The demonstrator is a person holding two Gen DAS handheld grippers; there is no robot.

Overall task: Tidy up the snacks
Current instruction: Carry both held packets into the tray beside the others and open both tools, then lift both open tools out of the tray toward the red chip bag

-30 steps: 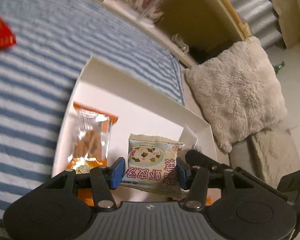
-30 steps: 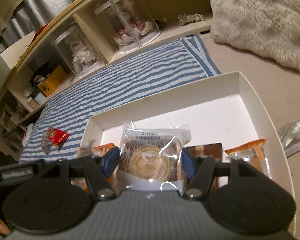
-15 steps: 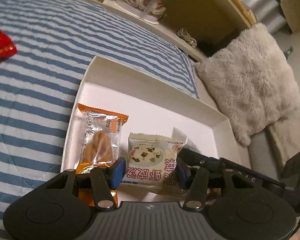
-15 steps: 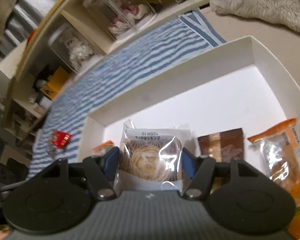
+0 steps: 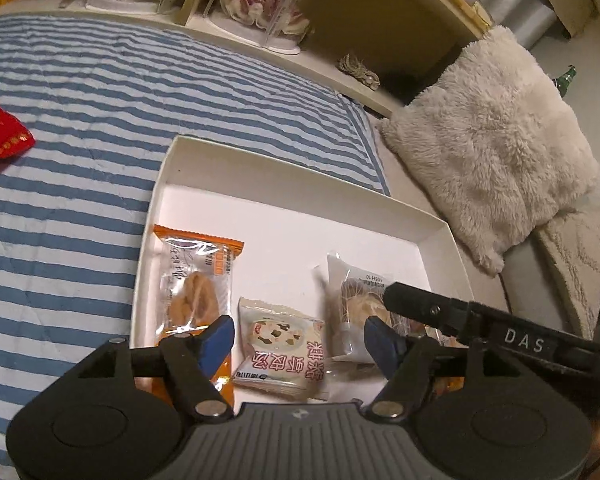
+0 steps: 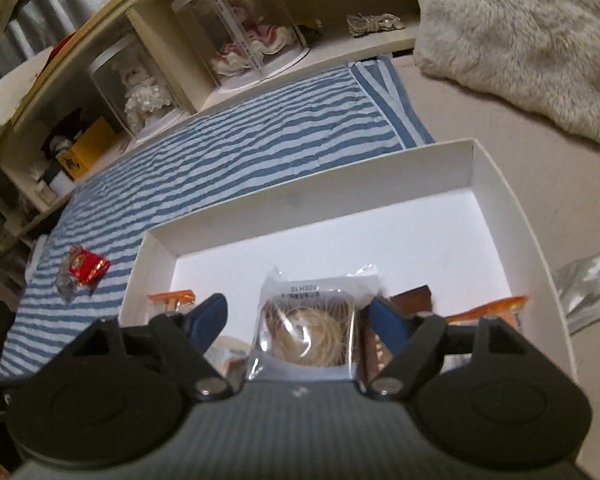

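My box sits on the bed, half on the blanket. Three snacks lie side by side inside it. Another snack lies far left on the blanket. A pillow sits right.

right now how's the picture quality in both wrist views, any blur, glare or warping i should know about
Left wrist view: dim warm light, strong fisheye bend along the shelf edge; the clear pastry packet is smeared by motion. Right wrist view: that packet is soft and blurred with glare on its film, the white box floor glows bright, and the frame corners darken.
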